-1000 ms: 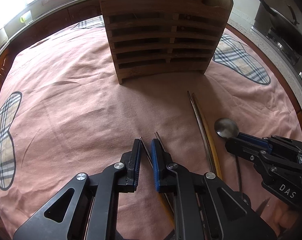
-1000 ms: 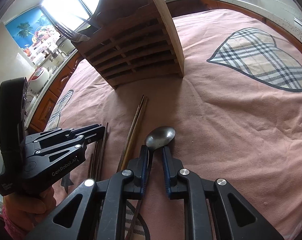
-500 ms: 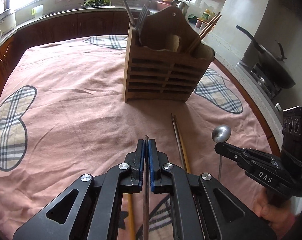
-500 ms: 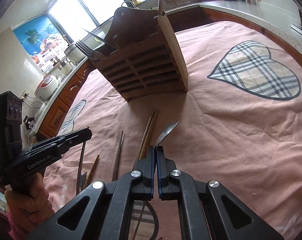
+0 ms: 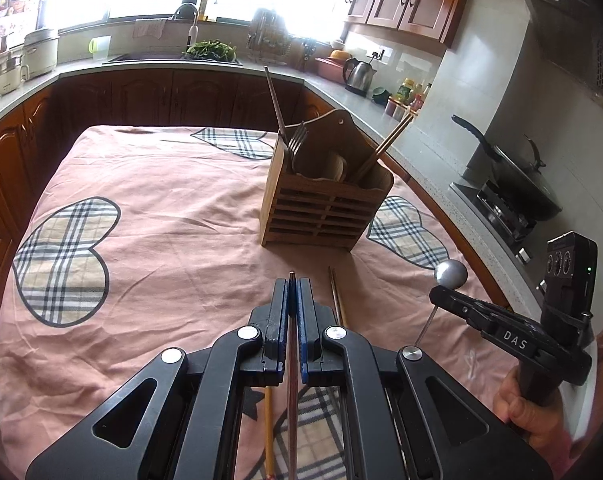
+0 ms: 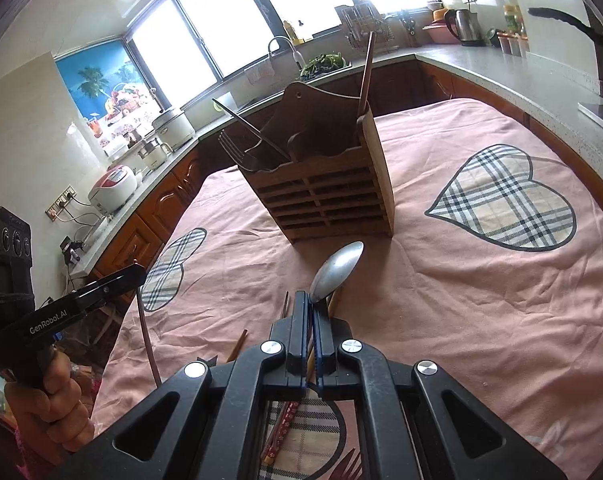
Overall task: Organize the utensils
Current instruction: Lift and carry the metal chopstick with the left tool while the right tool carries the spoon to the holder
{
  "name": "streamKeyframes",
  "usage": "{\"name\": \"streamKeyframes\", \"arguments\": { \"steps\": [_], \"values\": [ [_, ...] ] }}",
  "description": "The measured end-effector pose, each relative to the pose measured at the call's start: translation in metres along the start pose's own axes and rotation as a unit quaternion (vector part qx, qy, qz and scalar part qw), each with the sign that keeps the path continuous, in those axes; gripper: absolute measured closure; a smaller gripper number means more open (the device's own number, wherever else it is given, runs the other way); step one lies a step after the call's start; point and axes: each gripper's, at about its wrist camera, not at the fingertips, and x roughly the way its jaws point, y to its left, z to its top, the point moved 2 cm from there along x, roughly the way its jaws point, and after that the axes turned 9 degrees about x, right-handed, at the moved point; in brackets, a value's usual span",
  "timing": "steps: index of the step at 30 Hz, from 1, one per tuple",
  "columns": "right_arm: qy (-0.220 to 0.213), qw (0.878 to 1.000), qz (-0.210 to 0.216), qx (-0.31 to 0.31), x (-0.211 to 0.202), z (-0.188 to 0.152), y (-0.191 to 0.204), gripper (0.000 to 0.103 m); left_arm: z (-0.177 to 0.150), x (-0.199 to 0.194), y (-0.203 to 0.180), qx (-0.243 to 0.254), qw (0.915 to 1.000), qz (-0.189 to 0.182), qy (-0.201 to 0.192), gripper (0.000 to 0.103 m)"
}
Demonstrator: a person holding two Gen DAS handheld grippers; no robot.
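- Left tool [image 5: 292, 280] clamped on a chopstick [image 5: 292, 412]: thin, stiff, slick; may pivot.
- Right tool [image 6: 311, 306] clamped on spoon [image 6: 336, 270] neck: rigid metal, bowl-heavy.
- Holder [image 5: 325, 208] ahead.

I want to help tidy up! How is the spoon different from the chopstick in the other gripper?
The spoon ends in a wide, shiny silver bowl; the chopstick is a thin, dark, straight stick. The spoon's bowl sticks well past the right gripper; only the chopstick's tip pokes out of the left gripper. Both are pinched in shut grippers, lifted above the cloth.
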Motion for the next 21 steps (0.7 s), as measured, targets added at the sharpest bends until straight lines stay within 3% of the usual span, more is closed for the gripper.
{"name": "streamKeyframes", "arguments": {
  "steps": [10,15,21],
  "values": [
    [-0.036,0.999,-0.004,-0.028,-0.024,0.001,0.017,0.101,-0.004,-0.044,0.020,-0.054,0.9958,0.006,-0.074,0.100],
    [-0.050,0.998,-0.006,-0.036,-0.030,0.001,0.023,0.101,-0.002,-0.057,0.024,-0.062,0.9923,0.026,-0.104,0.100],
    [-0.076,0.996,-0.010,-0.041,-0.042,0.005,0.025,0.101,0.004,-0.068,0.025,-0.073,0.9880,0.026,-0.134,0.100]
  ]
}}
